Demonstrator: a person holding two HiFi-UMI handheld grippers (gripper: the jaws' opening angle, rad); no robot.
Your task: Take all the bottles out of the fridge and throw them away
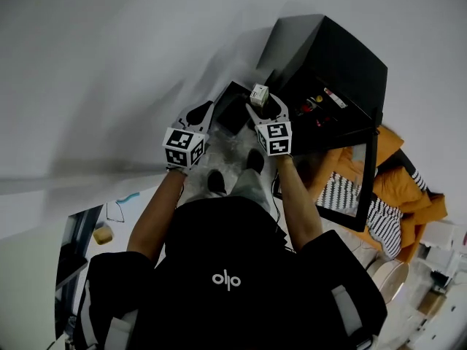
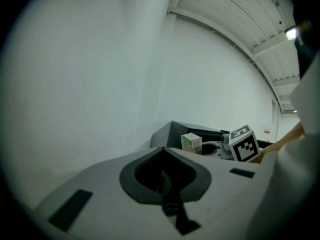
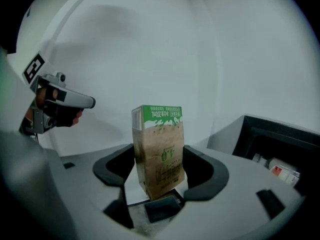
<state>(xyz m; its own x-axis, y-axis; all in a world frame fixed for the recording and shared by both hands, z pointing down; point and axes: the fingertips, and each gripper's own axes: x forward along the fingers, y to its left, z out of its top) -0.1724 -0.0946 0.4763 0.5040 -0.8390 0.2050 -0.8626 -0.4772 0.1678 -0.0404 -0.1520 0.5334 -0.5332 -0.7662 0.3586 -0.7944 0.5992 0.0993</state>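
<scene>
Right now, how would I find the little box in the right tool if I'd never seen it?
Find the black fridge with its door open. Near it, the right tool grips a small carton. It is brown with a green-and-white top, and the left tool beside it is shut and empty.
</scene>
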